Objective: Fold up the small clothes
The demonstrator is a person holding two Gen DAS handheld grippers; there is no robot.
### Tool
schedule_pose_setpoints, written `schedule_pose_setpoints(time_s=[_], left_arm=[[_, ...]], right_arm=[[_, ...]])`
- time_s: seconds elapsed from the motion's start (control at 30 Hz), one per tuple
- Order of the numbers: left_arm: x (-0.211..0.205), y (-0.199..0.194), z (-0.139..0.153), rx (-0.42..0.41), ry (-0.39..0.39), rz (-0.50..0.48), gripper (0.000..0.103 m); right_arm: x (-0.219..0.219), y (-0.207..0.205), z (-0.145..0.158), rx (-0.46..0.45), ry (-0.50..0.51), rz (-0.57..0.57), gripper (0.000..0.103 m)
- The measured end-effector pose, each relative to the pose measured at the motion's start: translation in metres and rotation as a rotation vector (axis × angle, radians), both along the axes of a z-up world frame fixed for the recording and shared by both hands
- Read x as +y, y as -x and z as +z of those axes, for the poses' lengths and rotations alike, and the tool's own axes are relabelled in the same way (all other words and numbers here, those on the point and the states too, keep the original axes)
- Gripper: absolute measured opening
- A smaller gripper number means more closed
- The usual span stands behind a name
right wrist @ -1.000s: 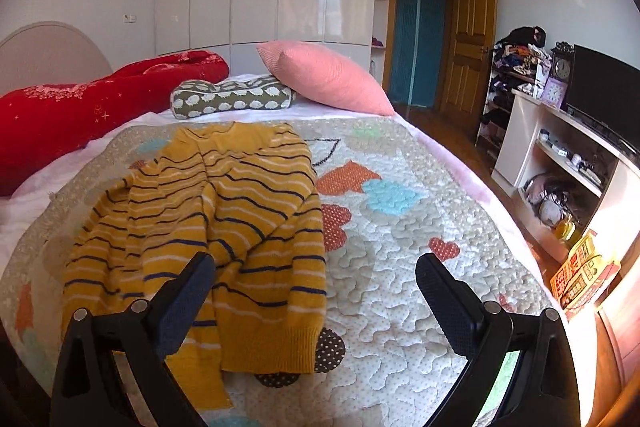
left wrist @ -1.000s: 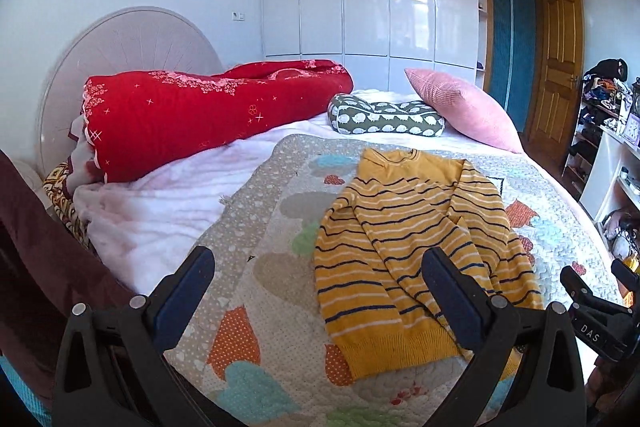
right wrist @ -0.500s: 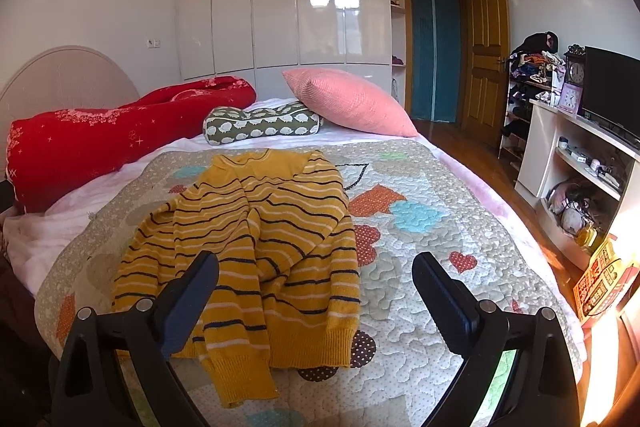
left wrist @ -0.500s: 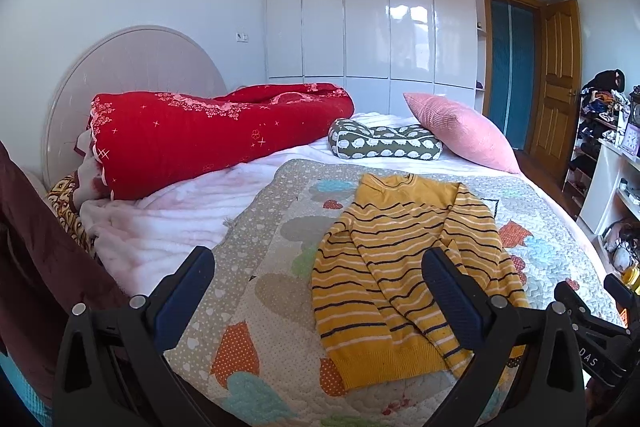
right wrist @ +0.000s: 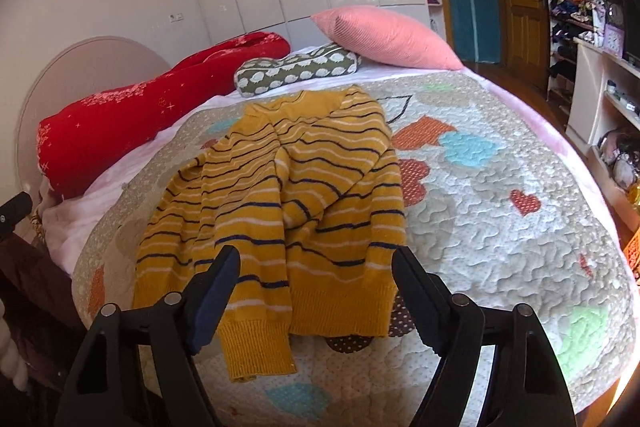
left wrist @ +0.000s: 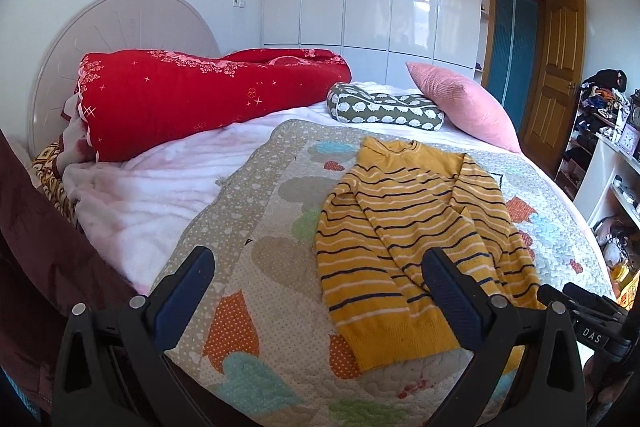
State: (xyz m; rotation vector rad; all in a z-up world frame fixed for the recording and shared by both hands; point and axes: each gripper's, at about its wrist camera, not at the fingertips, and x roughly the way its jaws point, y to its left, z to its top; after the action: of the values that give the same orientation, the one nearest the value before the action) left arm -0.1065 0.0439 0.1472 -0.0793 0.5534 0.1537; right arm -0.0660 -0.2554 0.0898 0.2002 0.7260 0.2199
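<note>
A small yellow sweater with navy and white stripes (left wrist: 412, 227) lies on the patterned quilt (left wrist: 260, 227), both sleeves folded in over the body, hem toward me. In the right wrist view the sweater (right wrist: 296, 195) lies just ahead of the fingers. My left gripper (left wrist: 316, 287) is open and empty, above the near edge of the bed, left of the sweater's hem. My right gripper (right wrist: 316, 291) is open and empty, its jaws framing the hem from above. The right gripper's body shows at the lower right of the left wrist view (left wrist: 588, 311).
A rolled red duvet (left wrist: 200, 99), a green patterned pillow (left wrist: 384, 107) and a pink cushion (left wrist: 464, 103) lie at the head of the bed. A white fleece blanket (left wrist: 160, 195) covers the left side. White shelves with clutter (right wrist: 612, 115) and a wooden door (left wrist: 556, 75) stand to the right.
Both grippers have pulled back and up from the sweater, open throughout. The right gripper has also swung left and now faces the hem. The sweater has not moved.
</note>
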Motion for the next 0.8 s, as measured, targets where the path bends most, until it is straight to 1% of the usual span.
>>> schedule_pose_setpoints(time_s=[0.07, 0.1, 0.23, 0.3, 0.37, 0.57, 0.67, 0.73, 0.8], left_arm=[[0.008, -0.005, -0.007, 0.008, -0.003, 0.006, 0.103], [0.011, -0.008, -0.009, 0.012, 0.002, 0.006, 0.103], [0.024, -0.024, -0.015, 0.033, 0.02, 0.002, 0.103], [0.027, -0.032, -0.018, 0.04, 0.025, 0.001, 0.103], [0.026, -0.038, -0.023, 0.049, 0.03, -0.008, 0.103], [0.015, -0.057, -0.048, 0.111, 0.05, -0.059, 0.103], [0.01, -0.062, -0.059, 0.134, 0.047, -0.068, 0.103], [0.008, -0.065, -0.064, 0.15, 0.045, -0.069, 0.103], [0.007, -0.068, -0.069, 0.164, 0.052, -0.07, 0.103]], right_arm=[[0.008, -0.014, -0.011, 0.049, -0.044, 0.065, 0.08], [0.014, -0.02, -0.015, 0.071, -0.049, 0.085, 0.08], [0.033, -0.044, -0.035, 0.119, 0.02, 0.101, 0.08], [0.038, -0.051, -0.039, 0.133, 0.02, 0.104, 0.08], [0.038, -0.051, -0.036, 0.118, 0.015, 0.097, 0.08], [0.044, -0.042, -0.032, 0.089, 0.074, 0.087, 0.08], [0.048, -0.037, -0.031, 0.073, 0.102, 0.091, 0.078], [0.054, -0.034, -0.028, 0.055, 0.125, 0.102, 0.073], [0.06, -0.032, -0.026, 0.044, 0.145, 0.116, 0.072]])
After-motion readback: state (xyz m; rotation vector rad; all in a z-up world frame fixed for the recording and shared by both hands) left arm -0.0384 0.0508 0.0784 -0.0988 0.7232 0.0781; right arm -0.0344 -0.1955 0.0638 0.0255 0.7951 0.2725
